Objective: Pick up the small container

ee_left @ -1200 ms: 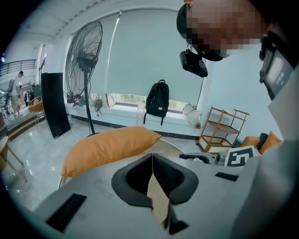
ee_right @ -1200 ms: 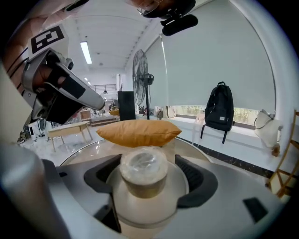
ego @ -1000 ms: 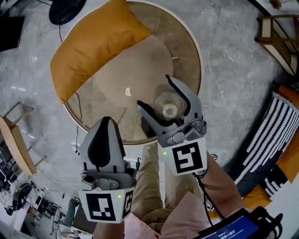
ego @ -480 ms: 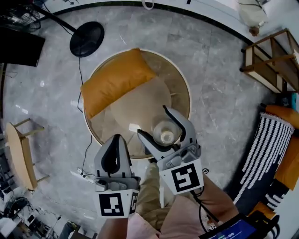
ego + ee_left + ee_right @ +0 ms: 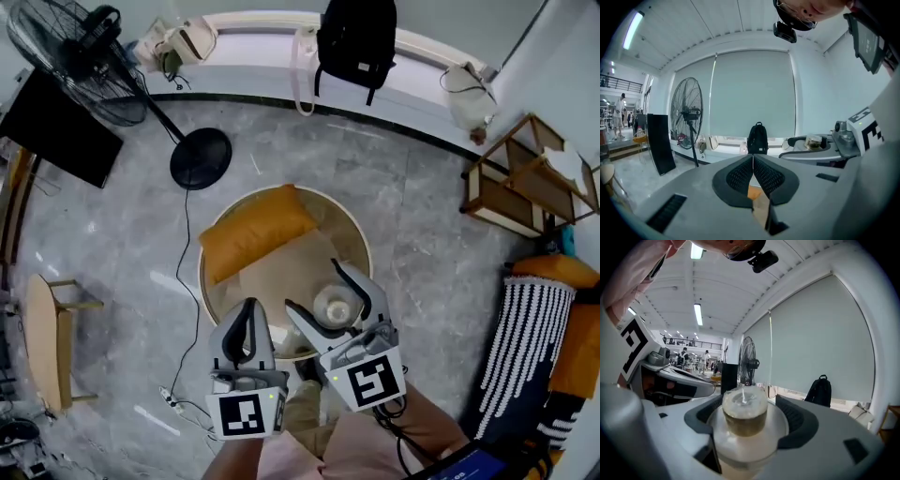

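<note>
The small container [image 5: 337,306] is a clear, lidded jar with a brownish band. It sits between the jaws of my right gripper [image 5: 319,291], which is shut on it and holds it high above the round table [image 5: 362,236]. In the right gripper view the container [image 5: 744,411] fills the gap between the dark pads [image 5: 802,420]. My left gripper [image 5: 251,307] hangs beside it at the left, jaws pressed together with nothing in them. The left gripper [image 5: 753,157] shows its tips touching, and the container [image 5: 814,141] appears off to its right.
An orange cushion [image 5: 255,230] lies on the table's far left part. A standing fan [image 5: 66,47] and a black panel [image 5: 67,141] are at the far left, a backpack [image 5: 356,37] is on the window ledge, a wooden shelf [image 5: 520,178] at the right and a wooden stool [image 5: 42,337] at the left.
Both grippers and the held container have risen well away from the table, which now looks much smaller below. The right gripper's hold on the container is unchanged.
</note>
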